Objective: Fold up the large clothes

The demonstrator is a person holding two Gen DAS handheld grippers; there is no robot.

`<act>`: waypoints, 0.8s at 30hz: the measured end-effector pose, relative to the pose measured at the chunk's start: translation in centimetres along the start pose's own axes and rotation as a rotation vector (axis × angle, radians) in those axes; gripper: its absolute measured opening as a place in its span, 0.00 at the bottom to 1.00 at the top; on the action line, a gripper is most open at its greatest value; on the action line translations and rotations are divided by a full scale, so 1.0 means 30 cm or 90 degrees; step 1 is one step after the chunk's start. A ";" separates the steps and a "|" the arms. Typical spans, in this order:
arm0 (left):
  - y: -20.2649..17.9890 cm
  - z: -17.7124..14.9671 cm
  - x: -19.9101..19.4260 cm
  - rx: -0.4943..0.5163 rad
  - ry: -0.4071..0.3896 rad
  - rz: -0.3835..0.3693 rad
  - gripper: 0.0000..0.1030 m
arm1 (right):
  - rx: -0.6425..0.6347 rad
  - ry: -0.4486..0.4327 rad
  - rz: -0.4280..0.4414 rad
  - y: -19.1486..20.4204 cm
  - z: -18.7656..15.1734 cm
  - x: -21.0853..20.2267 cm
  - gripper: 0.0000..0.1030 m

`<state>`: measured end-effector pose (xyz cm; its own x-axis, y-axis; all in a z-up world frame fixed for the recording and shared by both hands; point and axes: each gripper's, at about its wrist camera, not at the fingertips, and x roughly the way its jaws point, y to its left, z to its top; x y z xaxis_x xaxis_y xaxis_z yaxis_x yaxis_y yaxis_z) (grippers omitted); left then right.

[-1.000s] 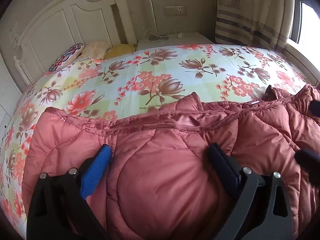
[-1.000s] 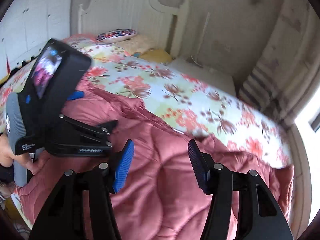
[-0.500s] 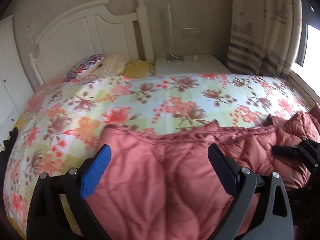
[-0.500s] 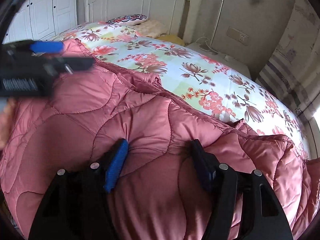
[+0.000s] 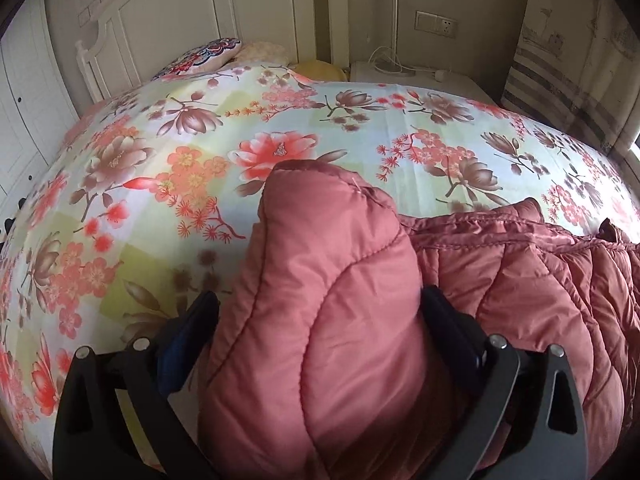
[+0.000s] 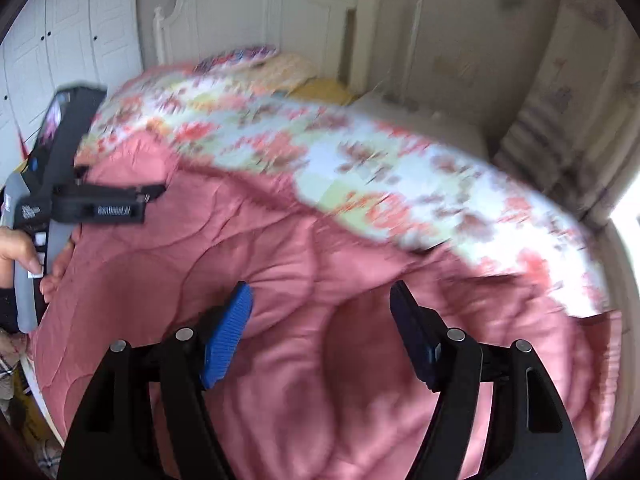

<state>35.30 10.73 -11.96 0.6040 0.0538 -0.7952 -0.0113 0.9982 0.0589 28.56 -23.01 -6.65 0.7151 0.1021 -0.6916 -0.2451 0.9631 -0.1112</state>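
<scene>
A red quilted coat (image 5: 520, 280) lies spread on a bed with a floral sheet (image 5: 200, 140). My left gripper (image 5: 316, 312) is shut on a thick fold of the coat, which stands up between its fingers and hides part of the blue pad. The right wrist view is blurred by motion. There, my right gripper (image 6: 320, 304) hovers over the coat (image 6: 200, 260), its jaws opening; fabric lies under the gap, but the pads do not press on it. A hand (image 6: 24, 252) holds the left tool at that view's left edge.
A white headboard (image 5: 180, 12) and pillows (image 5: 208, 54) are at the far end of the bed. A white bedside table (image 5: 420, 80) with a cable stands beside a striped curtain (image 5: 560, 60). White wardrobe doors (image 6: 80, 20) are on the left.
The coat's left end has been gathered into a raised fold between my left jaws, baring more sheet on the left. My right jaws have spread wider and that view has swung.
</scene>
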 end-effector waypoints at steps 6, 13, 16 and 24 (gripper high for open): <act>0.004 -0.007 -0.002 -0.007 0.001 -0.009 0.98 | 0.103 0.108 -0.080 -0.286 -0.133 0.127 0.76; 0.004 -0.009 -0.003 -0.007 -0.003 0.001 0.98 | 0.119 0.117 -0.061 -0.302 -0.133 0.160 0.78; 0.001 -0.011 -0.007 -0.005 -0.006 0.006 0.98 | 0.107 0.098 -0.082 -0.318 -0.116 0.089 0.77; -0.002 -0.012 -0.007 -0.004 -0.006 0.006 0.98 | 0.191 0.116 -0.112 -0.486 -0.234 0.126 0.84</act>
<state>34.90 10.66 -12.02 0.6113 0.0625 -0.7889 -0.0224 0.9978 0.0617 30.25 -38.41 -12.64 0.5940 -0.0914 -0.7993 0.0931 0.9947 -0.0445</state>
